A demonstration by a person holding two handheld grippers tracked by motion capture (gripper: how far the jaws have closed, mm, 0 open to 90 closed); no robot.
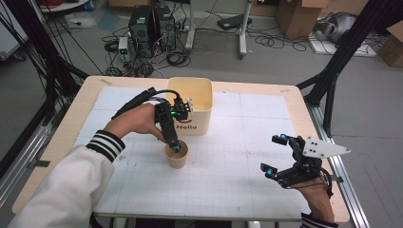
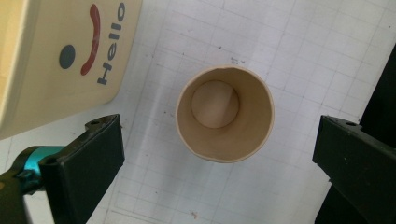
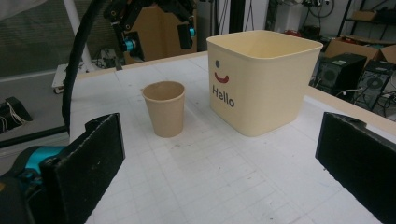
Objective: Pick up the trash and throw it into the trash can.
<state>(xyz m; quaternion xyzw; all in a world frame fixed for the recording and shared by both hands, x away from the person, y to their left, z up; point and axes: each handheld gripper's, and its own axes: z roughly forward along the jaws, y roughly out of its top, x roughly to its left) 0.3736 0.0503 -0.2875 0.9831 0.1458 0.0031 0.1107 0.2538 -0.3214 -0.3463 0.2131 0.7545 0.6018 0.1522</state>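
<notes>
Paper cup (image 1: pixel 177 156), empty, upright on the grid mat just in front of the Hello tub (image 1: pixel 192 105): my left gripper (image 1: pixel 175 145) hovers above it, jaws wide and holding nothing, so I would descend centred and close softly to avoid crushing it.

The person wears a white jacket whose cuffs (image 1: pixel 106 144) carry black and white stripes; a second striped cuff (image 1: pixel 313 220) shows at the other wrist. Each hand carries a black tool. The left gripper (image 1: pixel 176 147) has a thick black cable (image 1: pixel 142 97) and small green and teal lights. The right gripper (image 1: pixel 274 154) has teal joints and a grey three-cornered plate (image 1: pixel 323 147) with small dark holes. The jaws are flat black blocks with screws
</notes>
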